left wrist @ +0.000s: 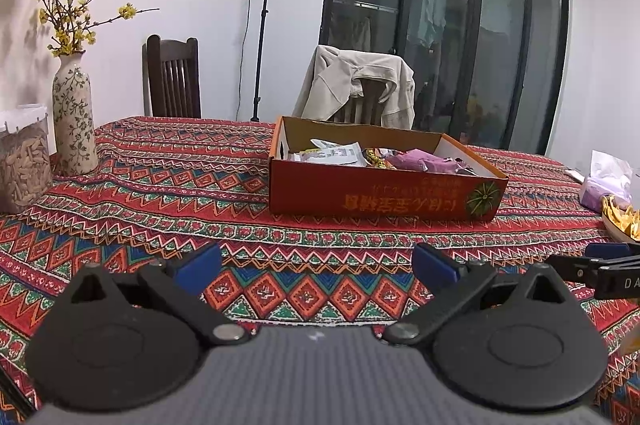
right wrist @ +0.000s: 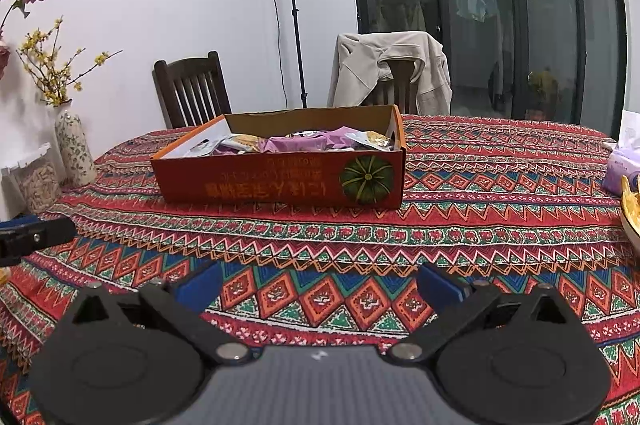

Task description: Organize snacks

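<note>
An orange cardboard box [left wrist: 380, 191] [right wrist: 280, 181] stands on the patterned tablecloth and holds several snack packets [left wrist: 348, 155] [right wrist: 304, 141], white, purple and yellow. My left gripper [left wrist: 316, 265] is open and empty, low over the cloth, well short of the box. My right gripper [right wrist: 318, 285] is open and empty too, also short of the box. The right gripper's tip shows at the right edge of the left wrist view [left wrist: 608, 265]. The left gripper's tip shows at the left edge of the right wrist view [right wrist: 32, 237].
A flowered vase [left wrist: 74, 113] [right wrist: 74, 149] and a clear jar of nuts [left wrist: 22, 161] [right wrist: 36, 177] stand at the left. A purple tissue pack [left wrist: 604, 181] [right wrist: 622, 165] and a yellow dish [left wrist: 622, 221] [right wrist: 632, 209] are at the right. Two chairs stand behind the table.
</note>
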Demonstrator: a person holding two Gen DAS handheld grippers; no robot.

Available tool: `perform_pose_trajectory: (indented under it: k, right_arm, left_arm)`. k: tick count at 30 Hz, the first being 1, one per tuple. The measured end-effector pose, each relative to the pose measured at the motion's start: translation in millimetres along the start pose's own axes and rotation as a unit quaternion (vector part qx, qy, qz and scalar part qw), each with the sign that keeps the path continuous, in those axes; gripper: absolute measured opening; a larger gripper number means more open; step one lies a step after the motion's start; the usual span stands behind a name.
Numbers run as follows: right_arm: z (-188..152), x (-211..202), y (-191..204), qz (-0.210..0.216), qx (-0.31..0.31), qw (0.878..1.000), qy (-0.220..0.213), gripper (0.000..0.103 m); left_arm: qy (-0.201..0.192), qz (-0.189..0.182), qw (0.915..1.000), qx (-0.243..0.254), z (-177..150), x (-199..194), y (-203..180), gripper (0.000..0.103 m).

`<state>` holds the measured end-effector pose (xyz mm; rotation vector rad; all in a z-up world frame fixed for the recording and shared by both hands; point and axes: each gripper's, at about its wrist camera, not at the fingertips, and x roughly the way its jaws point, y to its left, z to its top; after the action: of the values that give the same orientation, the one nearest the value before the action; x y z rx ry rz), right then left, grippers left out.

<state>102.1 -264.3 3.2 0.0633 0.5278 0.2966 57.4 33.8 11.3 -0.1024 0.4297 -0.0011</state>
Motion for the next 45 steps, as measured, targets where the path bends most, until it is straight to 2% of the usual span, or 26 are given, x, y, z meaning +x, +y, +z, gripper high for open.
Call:
perform_pose_trajectory:
  k: [26, 45]
  right_arm:
    - [-1.5, -1.4, 0.4, -0.002, -0.002, 1.0, 0.0, 0.103]
    - [-2.4, -0.7, 0.8, -0.004, -0.003, 1.0, 0.002, 0.103]
  left_arm:
    - [-0.002, -0.012, 0.9999, -0.003, 0.0, -2.3, 1.3, 0.103]
    - [0.005, -0.005, 1.0, -0.004, -1.4, -0.2, 1.4, 0.103]
